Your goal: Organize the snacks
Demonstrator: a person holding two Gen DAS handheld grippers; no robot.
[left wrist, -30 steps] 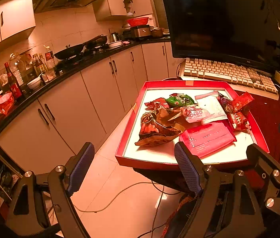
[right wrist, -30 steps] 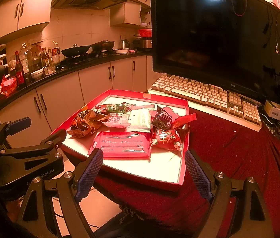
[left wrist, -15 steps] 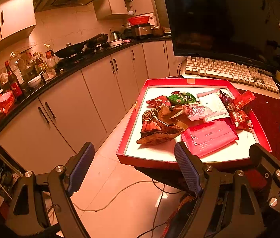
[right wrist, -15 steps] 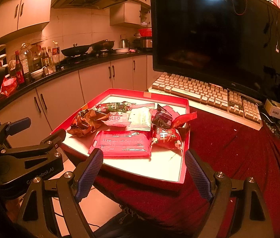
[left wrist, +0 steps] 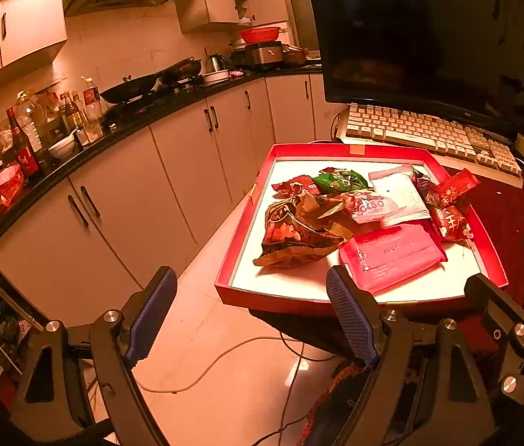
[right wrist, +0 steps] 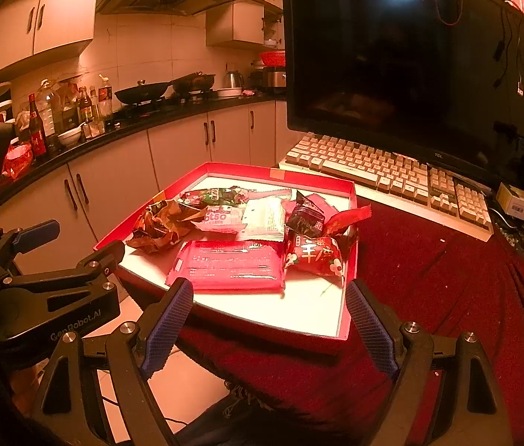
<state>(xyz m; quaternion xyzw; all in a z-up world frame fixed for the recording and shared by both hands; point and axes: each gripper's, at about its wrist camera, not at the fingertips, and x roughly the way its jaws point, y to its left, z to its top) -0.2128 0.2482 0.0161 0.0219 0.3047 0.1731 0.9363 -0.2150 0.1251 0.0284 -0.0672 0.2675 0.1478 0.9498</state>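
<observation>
A red tray (left wrist: 243, 223) (right wrist: 349, 260) with a white floor holds a pile of several snack packets. A flat pink packet (left wrist: 392, 254) (right wrist: 228, 265) lies nearest the front. A crumpled brown bag (left wrist: 295, 230) (right wrist: 158, 225) lies at the left, a green packet (left wrist: 338, 180) at the back, red packets (left wrist: 451, 219) (right wrist: 314, 256) at the right. My left gripper (left wrist: 251, 316) is open and empty, below the tray's front left corner. My right gripper (right wrist: 269, 319) is open and empty, just in front of the tray's near edge.
The tray sits on a dark red cloth-covered table (right wrist: 448, 278). A keyboard (right wrist: 384, 174) and a dark monitor (right wrist: 392, 55) stand behind it. Kitchen cabinets (left wrist: 132, 200) and a counter with bottles (left wrist: 28, 137) lie to the left. A cable (left wrist: 225, 356) runs across the floor.
Both grippers have crept slightly toward the tray. Both stay open and empty. The snacks have not moved.
</observation>
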